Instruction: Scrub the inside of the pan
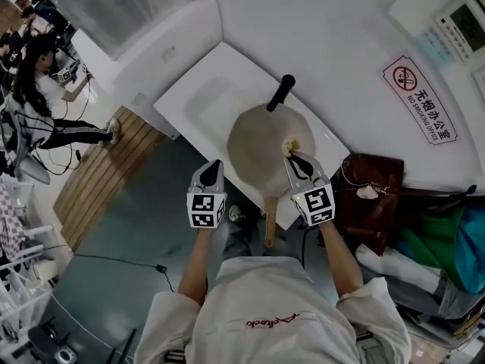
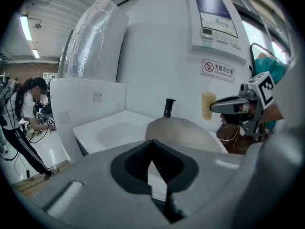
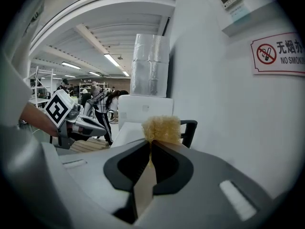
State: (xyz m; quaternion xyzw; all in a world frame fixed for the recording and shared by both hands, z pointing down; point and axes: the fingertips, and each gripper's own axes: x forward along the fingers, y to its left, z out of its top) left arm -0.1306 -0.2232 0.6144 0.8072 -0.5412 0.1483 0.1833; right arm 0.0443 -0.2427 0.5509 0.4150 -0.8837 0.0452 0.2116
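Jaws of right gripper (image 1: pixel 298 158) clamp a scrubber (image 1: pixel 289 145) above the pan (image 1: pixel 258 146); left gripper (image 1: pixel 212 170) jaws meet; brown bag (image 1: pixel 373 196) alongside.

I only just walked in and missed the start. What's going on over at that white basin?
A person works with a gripper in each hand over a white basin. The right gripper is shut on a yellowish scrub sponge, held at the right side of the pan. The pan lies on the basin with its black handle pointing away. Whether the sponge touches the pan isn't clear. The left gripper is shut on nothing, just off the pan's left edge.
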